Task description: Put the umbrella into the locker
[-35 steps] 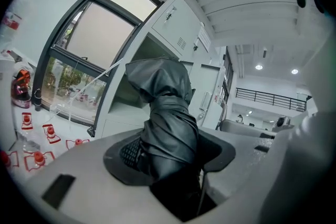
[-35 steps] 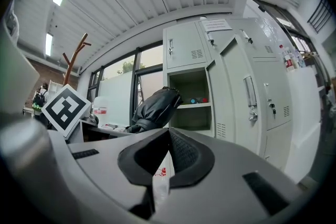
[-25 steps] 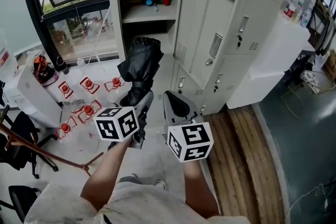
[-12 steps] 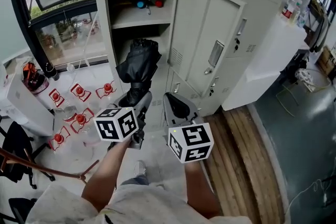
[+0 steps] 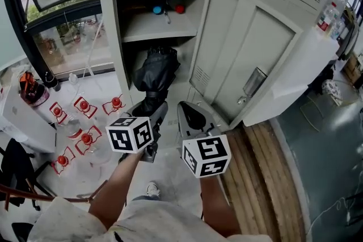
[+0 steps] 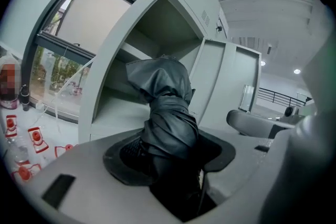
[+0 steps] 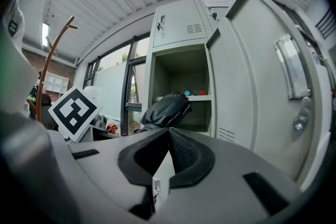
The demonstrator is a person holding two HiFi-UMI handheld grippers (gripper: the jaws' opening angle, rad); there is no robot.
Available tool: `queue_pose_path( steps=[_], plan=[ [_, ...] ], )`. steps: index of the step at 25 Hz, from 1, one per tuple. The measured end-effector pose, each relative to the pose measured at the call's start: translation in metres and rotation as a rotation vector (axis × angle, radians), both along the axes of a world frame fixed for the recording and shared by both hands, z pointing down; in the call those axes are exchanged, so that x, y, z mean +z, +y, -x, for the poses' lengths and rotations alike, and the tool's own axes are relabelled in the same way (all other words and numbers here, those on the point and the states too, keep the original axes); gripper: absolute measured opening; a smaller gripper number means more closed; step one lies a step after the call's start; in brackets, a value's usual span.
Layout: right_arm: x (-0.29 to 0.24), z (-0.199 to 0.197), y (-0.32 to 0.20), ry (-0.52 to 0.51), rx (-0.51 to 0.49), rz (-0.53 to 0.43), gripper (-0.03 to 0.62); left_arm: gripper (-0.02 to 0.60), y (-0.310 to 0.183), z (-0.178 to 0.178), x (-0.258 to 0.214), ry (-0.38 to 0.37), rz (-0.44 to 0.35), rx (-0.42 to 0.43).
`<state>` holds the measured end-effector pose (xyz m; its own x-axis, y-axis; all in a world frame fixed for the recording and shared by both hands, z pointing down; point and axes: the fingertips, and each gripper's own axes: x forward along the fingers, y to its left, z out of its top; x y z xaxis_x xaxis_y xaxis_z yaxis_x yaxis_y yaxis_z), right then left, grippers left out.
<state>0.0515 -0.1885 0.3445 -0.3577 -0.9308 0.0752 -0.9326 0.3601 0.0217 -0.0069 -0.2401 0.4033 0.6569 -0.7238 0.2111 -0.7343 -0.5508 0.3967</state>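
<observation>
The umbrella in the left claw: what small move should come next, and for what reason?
Probably push the left claw forward without loosening its grip. The umbrella is clamped in it, and its top seems close to the mouth of the locker, under the shelf. The door stands wide open, so the way in looks free.

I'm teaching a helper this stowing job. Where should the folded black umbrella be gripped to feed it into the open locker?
Grip the narrow lower end of the umbrella, coming from behind as the left hand-held gripper does: the bulky folded canopy then leads toward the locker opening.
</observation>
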Motion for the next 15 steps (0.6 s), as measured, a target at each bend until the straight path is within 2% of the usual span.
queue_pose_path(
  steps=[15],
  plan=[
    [-0.003, 0.014, -0.08, 0.024, 0.073, 0.012, 0.003, 0.239, -0.072, -0.007, 0.027, -0.088, 0.029, 0.122]
  ],
)
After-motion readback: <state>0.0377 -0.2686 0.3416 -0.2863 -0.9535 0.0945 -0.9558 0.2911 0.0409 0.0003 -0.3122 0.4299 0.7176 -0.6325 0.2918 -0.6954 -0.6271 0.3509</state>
